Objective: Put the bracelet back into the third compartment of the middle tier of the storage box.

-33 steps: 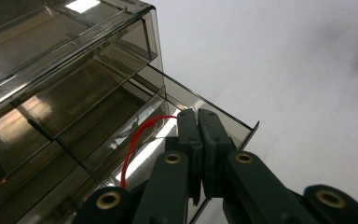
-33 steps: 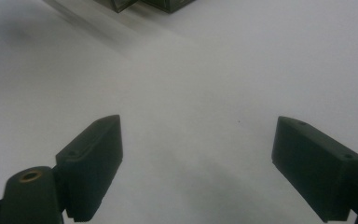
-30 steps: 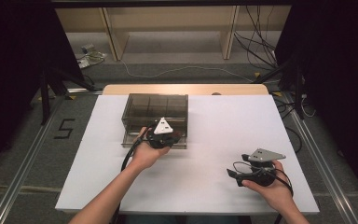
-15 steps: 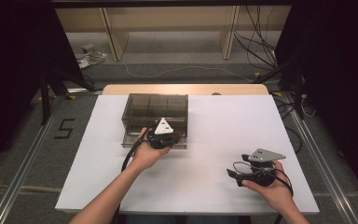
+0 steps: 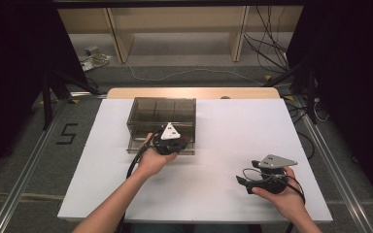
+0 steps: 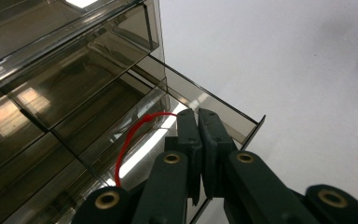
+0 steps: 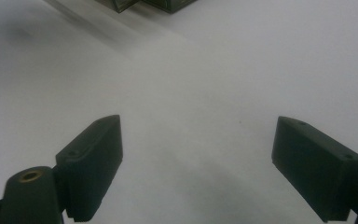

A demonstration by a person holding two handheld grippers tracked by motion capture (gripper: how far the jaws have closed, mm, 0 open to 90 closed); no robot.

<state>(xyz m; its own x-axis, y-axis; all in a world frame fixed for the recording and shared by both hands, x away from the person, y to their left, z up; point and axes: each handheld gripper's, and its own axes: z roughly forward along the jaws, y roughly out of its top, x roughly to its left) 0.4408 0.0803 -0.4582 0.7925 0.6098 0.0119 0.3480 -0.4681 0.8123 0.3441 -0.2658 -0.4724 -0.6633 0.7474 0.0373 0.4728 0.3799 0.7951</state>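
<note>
On white table (image 5: 213, 194), smoky clear drawer box (image 5: 161, 114), drawer (image 6: 205, 100) ajar

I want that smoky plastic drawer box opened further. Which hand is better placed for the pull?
Left. The left gripper is already shut on the drawer front of the drawer box. The right gripper is open over bare table, well away from it.

No visible change, hands, tongs and drawer box (image 5: 161, 124) in place.
</note>
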